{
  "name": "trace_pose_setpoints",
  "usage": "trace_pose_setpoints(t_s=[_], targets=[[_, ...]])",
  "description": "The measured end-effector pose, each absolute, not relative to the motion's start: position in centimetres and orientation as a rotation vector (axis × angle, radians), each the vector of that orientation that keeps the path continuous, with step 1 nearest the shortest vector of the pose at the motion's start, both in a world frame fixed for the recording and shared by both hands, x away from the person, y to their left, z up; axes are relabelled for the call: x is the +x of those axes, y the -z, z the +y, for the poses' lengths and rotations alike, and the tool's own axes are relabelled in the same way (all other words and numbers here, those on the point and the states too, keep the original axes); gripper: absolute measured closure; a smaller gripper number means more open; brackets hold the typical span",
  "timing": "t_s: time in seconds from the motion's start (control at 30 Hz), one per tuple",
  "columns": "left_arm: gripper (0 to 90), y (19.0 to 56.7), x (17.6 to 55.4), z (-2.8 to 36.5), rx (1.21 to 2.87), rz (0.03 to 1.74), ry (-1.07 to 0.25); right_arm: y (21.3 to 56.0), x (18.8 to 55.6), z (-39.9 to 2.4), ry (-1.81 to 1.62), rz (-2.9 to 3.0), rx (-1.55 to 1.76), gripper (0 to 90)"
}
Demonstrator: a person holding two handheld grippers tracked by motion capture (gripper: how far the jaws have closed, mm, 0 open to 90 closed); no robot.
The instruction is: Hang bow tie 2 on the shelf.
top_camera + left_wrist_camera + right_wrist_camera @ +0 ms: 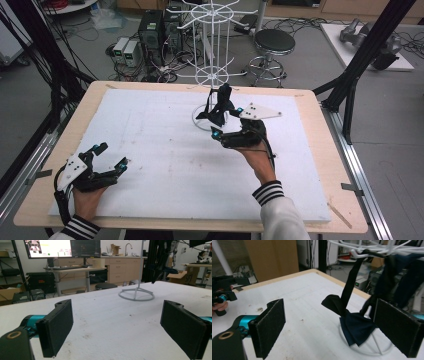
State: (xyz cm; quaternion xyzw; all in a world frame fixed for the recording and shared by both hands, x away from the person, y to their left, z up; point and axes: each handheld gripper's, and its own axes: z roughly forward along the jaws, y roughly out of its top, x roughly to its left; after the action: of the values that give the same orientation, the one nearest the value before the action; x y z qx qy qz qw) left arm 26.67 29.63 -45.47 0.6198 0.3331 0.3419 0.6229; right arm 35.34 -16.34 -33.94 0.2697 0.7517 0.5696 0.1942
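Bow tie (354, 325), dark navy, hangs by its black strap (350, 282) from a hook of the white wire rack (212, 45); the bow itself droops low over the rack's ring base (207, 121), at the far middle of the worktop (165, 150). Whether the bow rests on the base ring, cannot tell. More dark cloth hangs from the rack behind it (blurred, not identifiable).

Right gripper (227, 132): just beside the bow tie on its near side. Jaws open wide, nothing between them; in the right gripper view the bow sits ahead of the gap, close to the right-hand jaw but not touched by a pad. No earlier picture to compare.

Left gripper (107, 160): near left corner of the worktop, well apart from the rack. Jaws open, holding nothing; bare white worktop between the pads in the left gripper view. Both sleeves have black and white striped cuffs.

Writing: none legible. Monitor (48, 248) in the left gripper view shows a bright window with small text, too small to read. No brand marks readable on the grippers or rack.

White surface carries a few dark specks and scuffs.
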Motion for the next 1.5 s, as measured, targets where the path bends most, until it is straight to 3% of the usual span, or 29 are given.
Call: trace_pose_setpoints(t_s=[0.3,0.6,0.83,1.23,1.5], targets=[[11.6,45.5,26.6,29.7,1.418,0.764,-0.787,35.0,31.8,-20.7,-1.620,1.969,0.805,9.9],[11.6,45.5,26.7,29.7,1.419,0.766,-0.783,38.8,28.5,-24.1,-1.561,1.853,0.853,9.9],[11.6,45.5,26.6,29.7,1.415,0.768,-0.789,41.7,27.5,-25.5,-1.552,1.792,0.928,9.9],[11.6,45.5,26.6,29.7,1.415,0.763,-0.784,42.1,27.5,-26.0,-1.522,1.802,0.961,10.0],[11.6,45.5,26.6,29.7,1.417,0.764,-0.784,44.8,27.1,-26.3,-1.535,1.743,0.979,10.0]])
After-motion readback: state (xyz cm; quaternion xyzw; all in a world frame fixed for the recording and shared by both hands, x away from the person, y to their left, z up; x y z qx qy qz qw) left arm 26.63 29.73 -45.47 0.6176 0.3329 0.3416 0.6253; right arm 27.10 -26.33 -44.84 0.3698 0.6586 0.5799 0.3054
